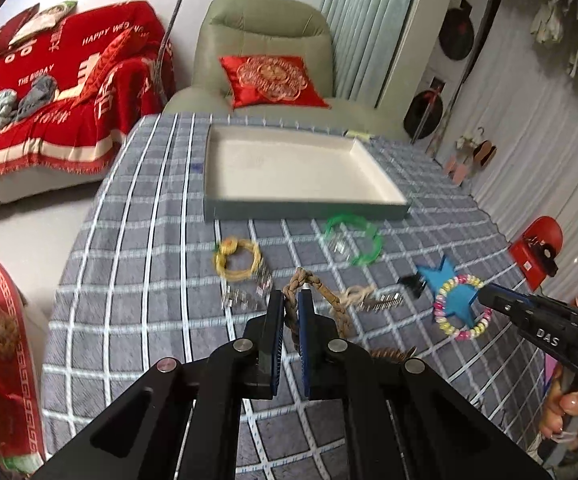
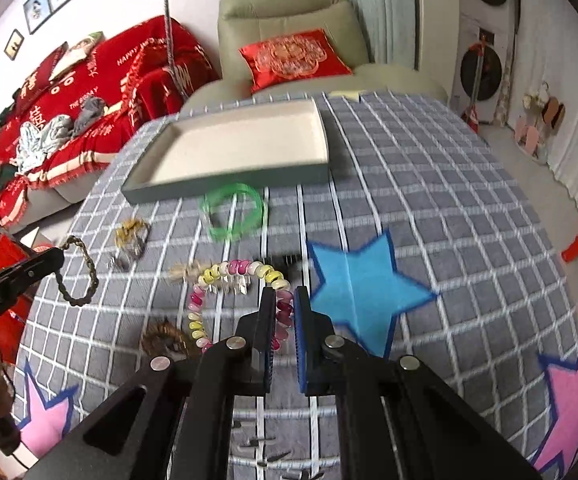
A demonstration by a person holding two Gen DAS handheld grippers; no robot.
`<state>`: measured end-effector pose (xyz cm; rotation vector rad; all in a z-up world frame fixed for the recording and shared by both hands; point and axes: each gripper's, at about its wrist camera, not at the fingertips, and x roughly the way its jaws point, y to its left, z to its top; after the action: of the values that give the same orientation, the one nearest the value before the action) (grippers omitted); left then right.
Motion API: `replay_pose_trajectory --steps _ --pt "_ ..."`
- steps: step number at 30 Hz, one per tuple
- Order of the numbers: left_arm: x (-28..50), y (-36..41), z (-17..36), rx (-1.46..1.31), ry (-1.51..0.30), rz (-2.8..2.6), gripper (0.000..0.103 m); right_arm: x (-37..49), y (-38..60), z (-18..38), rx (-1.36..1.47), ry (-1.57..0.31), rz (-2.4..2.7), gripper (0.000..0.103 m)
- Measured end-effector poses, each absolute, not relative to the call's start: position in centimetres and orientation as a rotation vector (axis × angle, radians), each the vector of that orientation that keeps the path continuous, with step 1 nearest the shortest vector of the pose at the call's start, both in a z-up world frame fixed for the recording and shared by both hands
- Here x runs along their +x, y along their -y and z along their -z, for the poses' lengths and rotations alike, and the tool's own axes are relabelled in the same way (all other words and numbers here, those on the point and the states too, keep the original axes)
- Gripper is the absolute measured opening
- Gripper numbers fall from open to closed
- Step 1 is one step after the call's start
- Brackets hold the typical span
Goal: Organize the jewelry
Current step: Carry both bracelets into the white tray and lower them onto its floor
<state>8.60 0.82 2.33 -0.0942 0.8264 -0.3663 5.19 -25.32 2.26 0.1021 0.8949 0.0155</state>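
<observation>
Left tongs [image 1: 291, 320] clamp braided bracelet [image 1: 313, 280]; right tongs [image 2: 285, 320] clamp beaded bracelet [image 2: 241, 270].

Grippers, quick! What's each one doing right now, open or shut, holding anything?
Left gripper: shut on the brown braided bracelet.
Right gripper: shut on the pastel beaded bracelet.

Tray [image 1: 305, 210]: on the table [image 1: 137, 280], in front of the armchair [image 1: 263, 36].
Ring bracelet [image 1: 353, 240]: just before the tray.
Sofa [image 1: 49, 92]: left of the armchair.
</observation>
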Motion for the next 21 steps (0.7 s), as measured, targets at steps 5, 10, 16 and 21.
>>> replay_pose_trajectory --steps 5,10,16,21 --pt "10.6 -0.5 -5.4 -0.100 -0.794 0.408 0.023 8.0 25.2 -4.6 0.102 -0.869 -0.053 0.010" --pt "14.1 0.4 -8.5 -0.065 -0.732 0.410 0.023 12.1 25.4 -7.2 0.129 -0.843 -0.089 0.010" --pt "19.7 1.4 -9.8 -0.051 -0.710 0.394 0.023 17.9 25.2 -8.1 0.123 -0.846 -0.107 0.010" --pt "24.5 2.8 -8.4 -0.057 -0.753 0.386 0.023 22.7 25.2 -7.0 0.118 -0.871 -0.101 0.010"
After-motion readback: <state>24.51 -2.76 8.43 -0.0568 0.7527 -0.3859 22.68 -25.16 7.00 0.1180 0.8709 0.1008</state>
